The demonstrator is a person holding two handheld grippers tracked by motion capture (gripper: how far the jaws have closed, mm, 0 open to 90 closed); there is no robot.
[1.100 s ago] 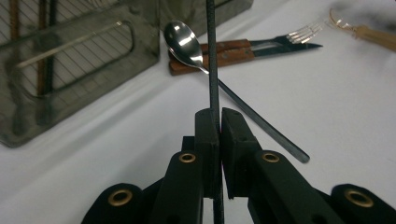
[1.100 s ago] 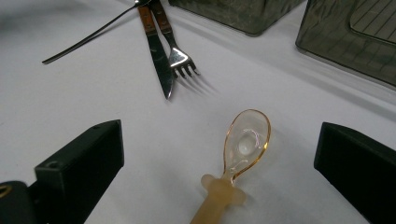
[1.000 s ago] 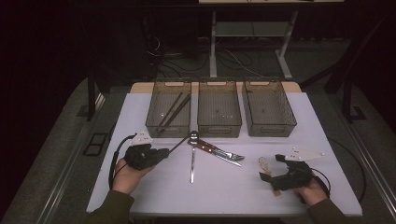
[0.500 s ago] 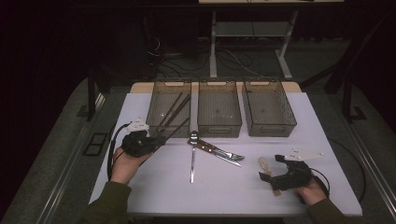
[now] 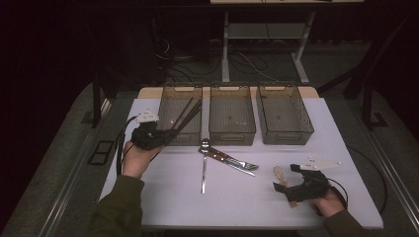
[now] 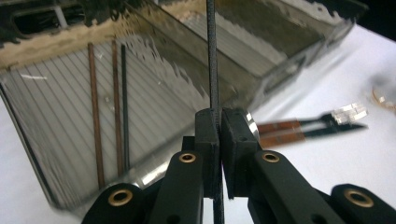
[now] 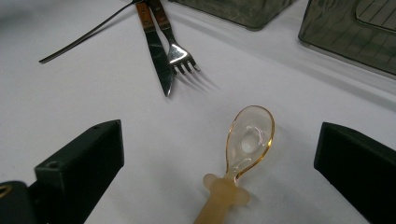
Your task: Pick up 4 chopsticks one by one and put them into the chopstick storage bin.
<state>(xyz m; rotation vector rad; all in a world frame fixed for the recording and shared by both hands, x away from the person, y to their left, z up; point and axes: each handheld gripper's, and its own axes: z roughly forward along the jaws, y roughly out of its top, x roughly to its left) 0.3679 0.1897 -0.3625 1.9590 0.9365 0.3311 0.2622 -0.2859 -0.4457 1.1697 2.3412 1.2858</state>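
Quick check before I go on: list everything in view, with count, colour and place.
bins: three, smoky clear, in a row at the table's far edge.
chopsticks in the left bin: three, brown and dark.
black chopstick: one, clamped over the left bin.
knife and fork: one each, brown handles, table middle.
long thin utensil: one, metal, beside them.
spoon: one, amber clear, between the right jaws.
table: one, white.
left gripper: black, shut.
right gripper: black, open.

Left gripper (image 5: 170,132), clamped on black chopstick (image 6: 212,60), rose from table centre, moved left toward leftmost bin (image 5: 165,101).
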